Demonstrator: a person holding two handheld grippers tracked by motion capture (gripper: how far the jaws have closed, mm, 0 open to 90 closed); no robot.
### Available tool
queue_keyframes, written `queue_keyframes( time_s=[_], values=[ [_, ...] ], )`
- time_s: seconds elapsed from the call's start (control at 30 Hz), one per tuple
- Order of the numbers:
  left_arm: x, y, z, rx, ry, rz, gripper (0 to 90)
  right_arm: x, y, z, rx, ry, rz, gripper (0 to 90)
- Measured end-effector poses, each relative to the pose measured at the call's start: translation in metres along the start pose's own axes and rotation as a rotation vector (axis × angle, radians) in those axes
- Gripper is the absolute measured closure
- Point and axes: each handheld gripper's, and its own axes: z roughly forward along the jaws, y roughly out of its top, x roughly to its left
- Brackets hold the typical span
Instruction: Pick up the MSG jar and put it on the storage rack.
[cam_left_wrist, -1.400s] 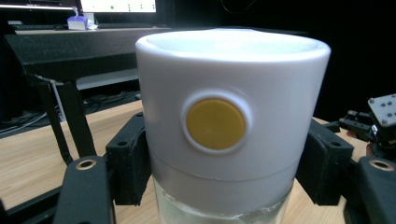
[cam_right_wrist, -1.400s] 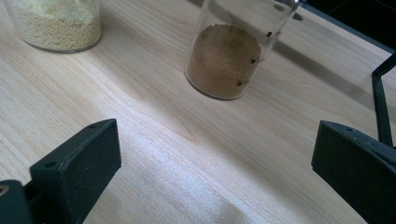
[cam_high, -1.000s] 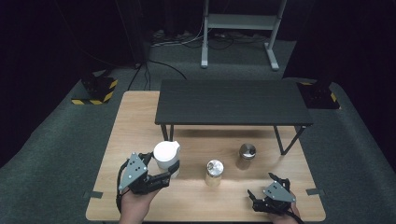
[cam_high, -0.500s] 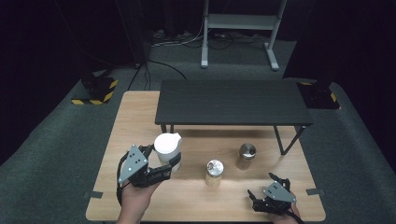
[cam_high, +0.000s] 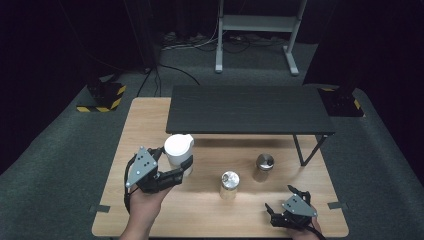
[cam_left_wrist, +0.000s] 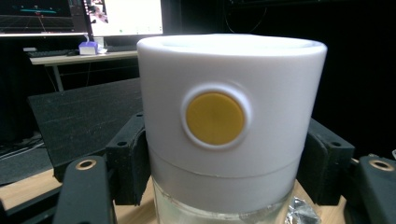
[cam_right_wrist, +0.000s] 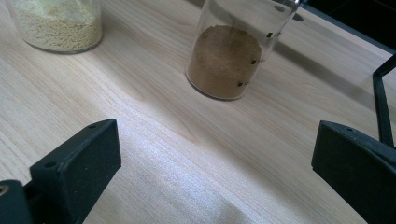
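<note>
My left gripper (cam_high: 175, 159) is shut on a glass jar with a tall white lid (cam_high: 178, 148), held just in front of the black shelf's front edge. In the left gripper view the jar's white lid (cam_left_wrist: 231, 116) bears a round yellow dot, and both jaws press on its sides. My right gripper (cam_high: 281, 200) rests low near the table's front right corner, open with nothing between its jaws. In the right gripper view a jar of brown powder (cam_right_wrist: 227, 58) stands ahead of it and a jar of yellow grains (cam_right_wrist: 58, 25) at the upper left.
A low black shelf (cam_high: 247, 109) stands across the back of the wooden table (cam_high: 145, 120); its thin leg (cam_right_wrist: 380, 107) is near my right gripper. Two silver-lidded jars (cam_high: 229, 183) (cam_high: 264, 166) stand in front of the shelf.
My left gripper has carried the white-lidded jar up and away from the person, toward the shelf. The right gripper has stayed put.
</note>
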Motion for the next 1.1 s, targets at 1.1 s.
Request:
queue_keyframes(
  time_s=[1.1],
  values=[
    [0.014, 0.033, 0.033, -0.04, 0.004, -0.001, 30.3, -0.001, 0.0, -0.001, -0.008, 0.003, 0.005, 0.2]
  ],
)
